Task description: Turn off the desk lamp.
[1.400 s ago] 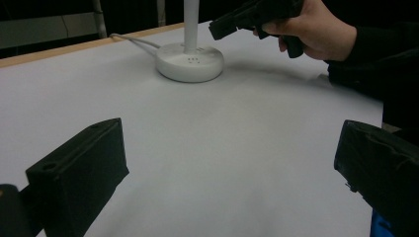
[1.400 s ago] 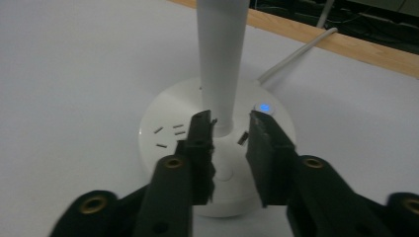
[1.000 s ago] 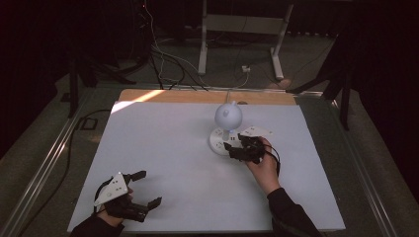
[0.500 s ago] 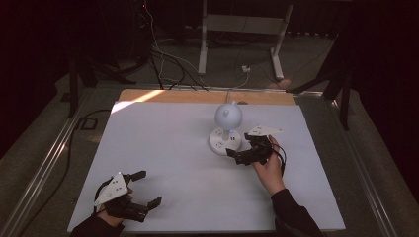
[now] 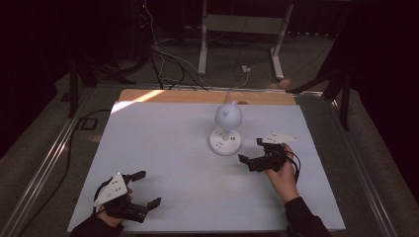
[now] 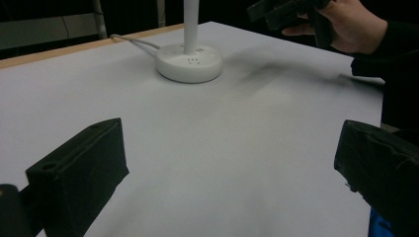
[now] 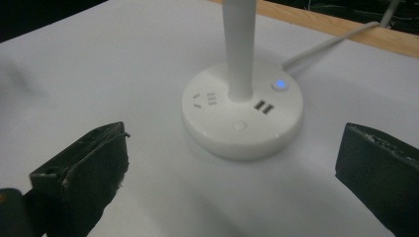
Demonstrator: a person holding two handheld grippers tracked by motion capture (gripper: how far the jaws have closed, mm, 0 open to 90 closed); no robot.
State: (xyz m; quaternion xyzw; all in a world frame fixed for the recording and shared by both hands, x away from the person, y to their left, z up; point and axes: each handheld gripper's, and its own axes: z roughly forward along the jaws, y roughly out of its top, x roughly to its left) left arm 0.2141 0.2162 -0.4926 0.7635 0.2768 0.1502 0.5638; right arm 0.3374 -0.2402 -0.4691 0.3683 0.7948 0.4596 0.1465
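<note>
A white desk lamp stands mid-table, its round head above a disc base. In the right gripper view the base shows sockets, USB ports and a lit blue light beside the stem. My right gripper hovers just right of the base, pointing at it. Its jaws have just been opening and now stand wide, with nothing between them. My left gripper rests open and empty at the front left; its own view looks toward the base.
A white sheet covers the table, with a wooden strip along the far edge. The lamp's cable runs off over that edge. Behind the table the floor holds loose cables and a metal stand.
My right gripper has drawn back to the right, away from the lamp base, and its jaws have spread wider. The left gripper has stayed put.
</note>
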